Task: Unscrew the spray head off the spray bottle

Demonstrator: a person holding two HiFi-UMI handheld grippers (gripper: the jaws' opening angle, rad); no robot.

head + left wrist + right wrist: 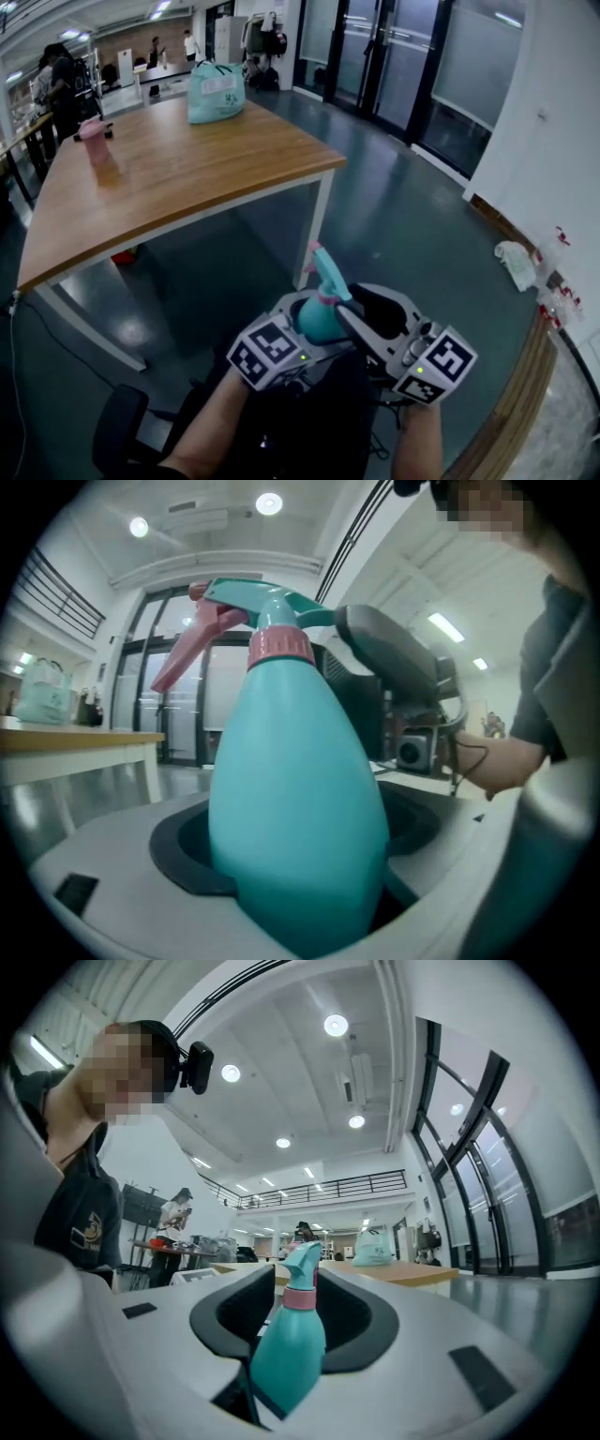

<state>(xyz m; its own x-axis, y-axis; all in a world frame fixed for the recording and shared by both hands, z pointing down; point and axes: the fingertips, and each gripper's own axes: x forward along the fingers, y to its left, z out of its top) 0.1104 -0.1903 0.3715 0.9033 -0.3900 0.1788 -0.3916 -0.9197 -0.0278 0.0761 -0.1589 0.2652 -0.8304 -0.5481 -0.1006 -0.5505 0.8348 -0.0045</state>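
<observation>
I see a teal spray bottle (317, 321) with a pink collar, a pink trigger and a teal spray head (328, 270), held upright close to the person's body. My left gripper (307, 330) is shut on the bottle's wide body (300, 799), which fills the left gripper view; the spray head (272, 607) rises above it. My right gripper (361, 305) comes in from the right at head height. In the right gripper view the bottle (286, 1354) stands between the open jaws of the right gripper (300, 1321). There is room on both sides of the spray head (302, 1265).
A long wooden table (169, 169) stands ahead, with a teal bag (216, 92) and a pink object (94, 128) on it. A black chair (117, 427) is at the lower left, a wooden ledge (520, 394) at the right. People stand far behind.
</observation>
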